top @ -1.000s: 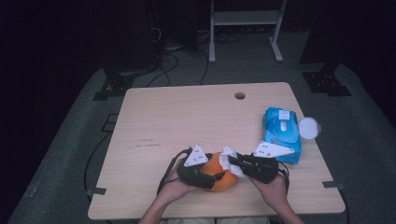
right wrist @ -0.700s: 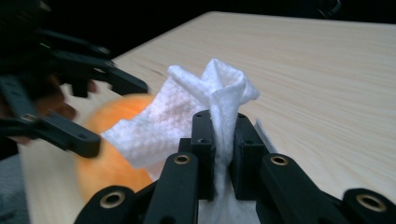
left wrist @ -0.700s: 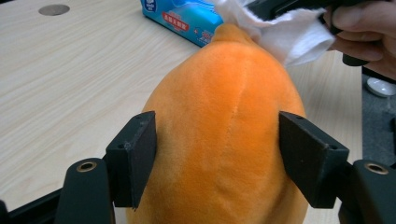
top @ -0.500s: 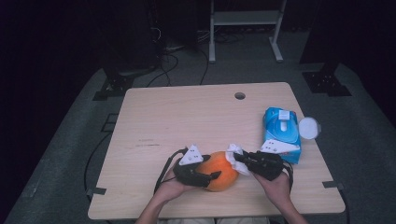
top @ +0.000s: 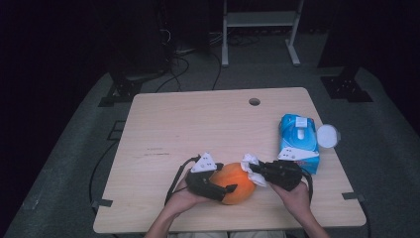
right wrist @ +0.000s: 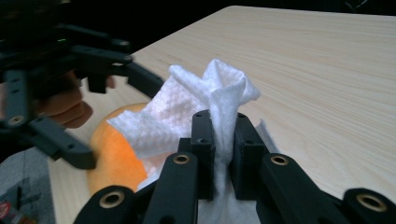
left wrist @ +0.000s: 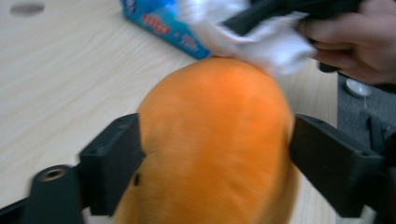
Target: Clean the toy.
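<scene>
So the desk (top: 198, 124) is a pale wood top with a cable hole (top: 254, 101) near the far edge, sitting on grey floor mats. Behind it there's a white metal stand (top: 260, 20) and some black cables on the floor, all pretty dark back there.

On the person's right side of the desk lies a blue pack of wipes (top: 298, 141), and just past the desk edge beside it sits a small round white lid thing (top: 328, 135). Neither gets in the way of the hands.

Near the front edge, in the middle, is the orange fruit (top: 236, 182). The left claw (top: 224, 187) straddles it from the left, one jaw on each flank. Its jaws have just been opening, with the fruit between them, and they stand wide around it; I can't tell if the pads really press on it.

The right claw (top: 253, 167) is clamped tight on a crumpled white paper towel (top: 251, 166), which rests against the fruit's right end.
</scene>
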